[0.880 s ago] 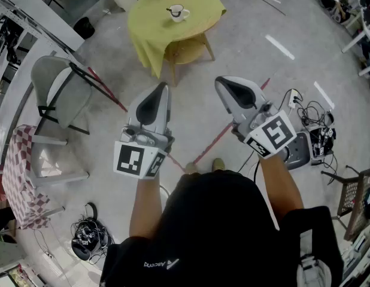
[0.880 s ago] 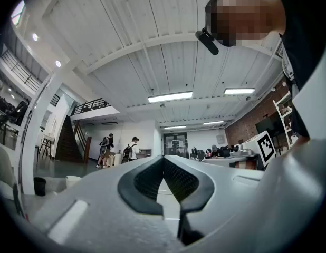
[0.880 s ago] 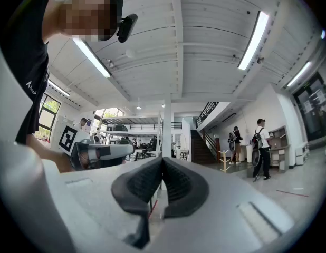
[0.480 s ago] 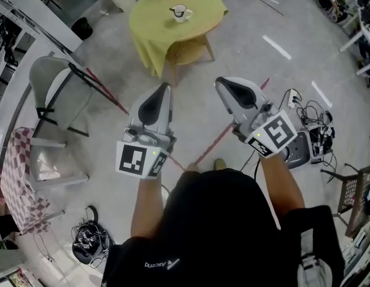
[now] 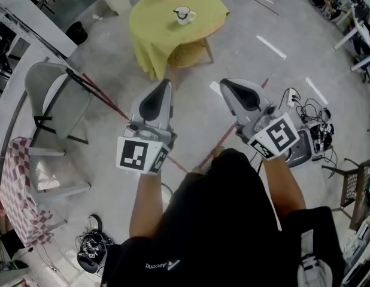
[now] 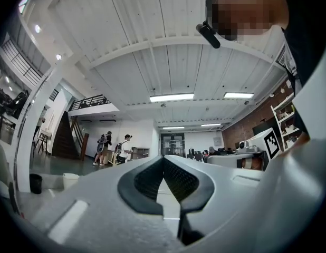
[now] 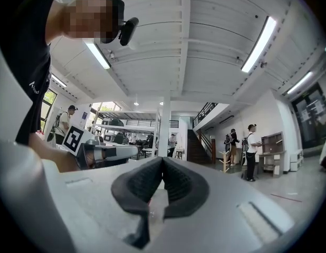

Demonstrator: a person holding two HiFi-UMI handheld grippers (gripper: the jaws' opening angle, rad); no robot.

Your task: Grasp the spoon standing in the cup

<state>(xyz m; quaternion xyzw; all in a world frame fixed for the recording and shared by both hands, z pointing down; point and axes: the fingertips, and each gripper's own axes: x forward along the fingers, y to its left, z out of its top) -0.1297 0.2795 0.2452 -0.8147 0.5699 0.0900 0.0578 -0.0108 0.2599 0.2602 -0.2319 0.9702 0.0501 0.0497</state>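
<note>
My T-shirt (image 5: 233,220) is black with white lettering (image 5: 161,264); the left gripper (image 5: 165,84) and right gripper (image 5: 223,82) are grey, black-padded, carrying black-and-white marker cubes (image 5: 140,155).

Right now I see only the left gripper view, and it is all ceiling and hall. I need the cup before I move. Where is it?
Observer: In the head view the cup stands on the yellow-clothed round table, well ahead of the left gripper, across bare floor.
Operator: I can see only a corner of my other gripper. Is it free to take the spoon?
Observer: The right gripper view shows the right gripper with its jaws together and nothing between them.
</note>
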